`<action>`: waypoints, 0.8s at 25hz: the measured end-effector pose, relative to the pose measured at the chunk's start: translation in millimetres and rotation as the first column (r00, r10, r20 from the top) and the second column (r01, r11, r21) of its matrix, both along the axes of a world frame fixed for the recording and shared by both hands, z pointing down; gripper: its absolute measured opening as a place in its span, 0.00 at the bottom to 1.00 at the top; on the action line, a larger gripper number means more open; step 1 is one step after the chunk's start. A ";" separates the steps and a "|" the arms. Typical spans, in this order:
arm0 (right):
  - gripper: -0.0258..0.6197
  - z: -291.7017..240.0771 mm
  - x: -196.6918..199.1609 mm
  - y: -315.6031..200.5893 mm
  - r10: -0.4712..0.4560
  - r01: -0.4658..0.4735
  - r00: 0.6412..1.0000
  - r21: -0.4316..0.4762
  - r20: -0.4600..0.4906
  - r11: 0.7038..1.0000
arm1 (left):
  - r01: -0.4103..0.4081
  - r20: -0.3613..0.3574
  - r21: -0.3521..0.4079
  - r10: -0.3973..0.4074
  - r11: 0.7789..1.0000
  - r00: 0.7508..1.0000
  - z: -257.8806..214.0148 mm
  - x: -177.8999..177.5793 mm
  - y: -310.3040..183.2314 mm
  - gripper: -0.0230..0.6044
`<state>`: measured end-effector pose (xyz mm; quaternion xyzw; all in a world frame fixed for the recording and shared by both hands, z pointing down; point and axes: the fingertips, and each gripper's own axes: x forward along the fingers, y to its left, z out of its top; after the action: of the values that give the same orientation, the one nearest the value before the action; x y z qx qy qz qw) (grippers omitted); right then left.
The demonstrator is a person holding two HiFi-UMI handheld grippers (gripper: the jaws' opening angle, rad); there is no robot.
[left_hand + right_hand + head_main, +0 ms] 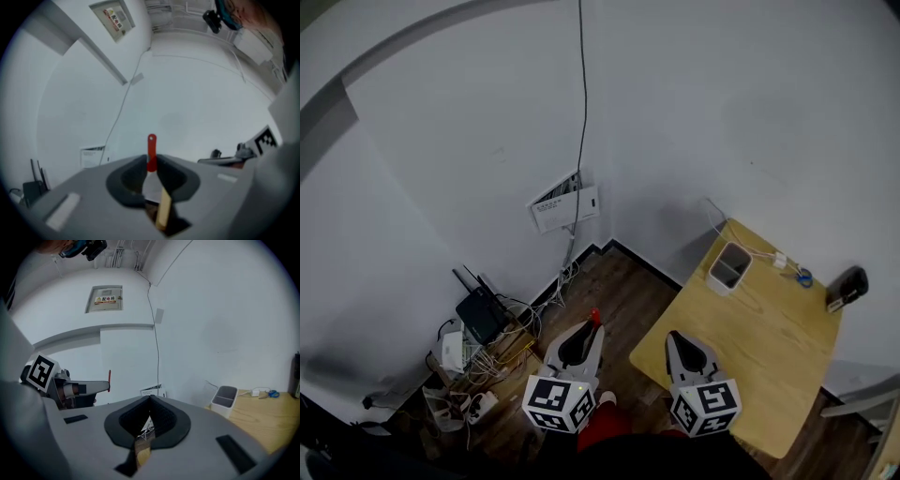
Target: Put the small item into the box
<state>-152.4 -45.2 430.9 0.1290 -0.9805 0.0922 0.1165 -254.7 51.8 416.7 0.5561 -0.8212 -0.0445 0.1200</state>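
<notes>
The left hand-held gripper (pixel 591 329) is closed on a red-handled item (pixel 595 317). Beside it, the right hand-held gripper (pixel 674 336) has its jaws together with nothing between.

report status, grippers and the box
Left gripper shut on red item, over floor, short of table. Right gripper shut, empty. Box open-topped at table's far corner; nothing seen in the way.

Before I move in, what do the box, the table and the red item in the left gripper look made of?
The box looks like smooth white plastic, matte. The table shows pale wood grain, plywood or laminate. The red item is a thin smooth strip with a hole near its tip, probably plastic; the left gripper is shut on it.
</notes>
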 end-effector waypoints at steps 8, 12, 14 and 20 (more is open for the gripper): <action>0.05 -1.8 -27.6 -30.9 0.157 -0.157 0.988 0.015 -0.012 0.987 | -0.149 -0.030 0.025 0.149 0.989 0.988 -1.5 -38.2 -48.7 0.14; 0.05 -2.3 -37.6 -42.2 0.235 -0.234 0.972 0.032 -0.011 0.972 | -0.224 -0.032 0.038 0.226 0.974 0.974 -3.5 -51.1 -69.5 0.14; 0.05 -1.2 -39.4 -46.7 0.272 -0.272 0.962 0.035 -0.012 0.962 | -0.264 -0.025 0.038 0.265 0.964 0.964 -4.2 -54.7 -79.3 0.14; 0.05 4.2 -28.8 -60.7 0.388 -0.387 0.921 0.038 -0.029 0.921 | -0.376 -0.009 0.031 0.376 0.926 0.926 -4.2 -54.1 -109.1 0.14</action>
<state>-181.1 -105.9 435.1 0.3240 -0.9346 0.0954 0.1113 -308.8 -57.3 412.6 0.7046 -0.6977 -0.0364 0.1245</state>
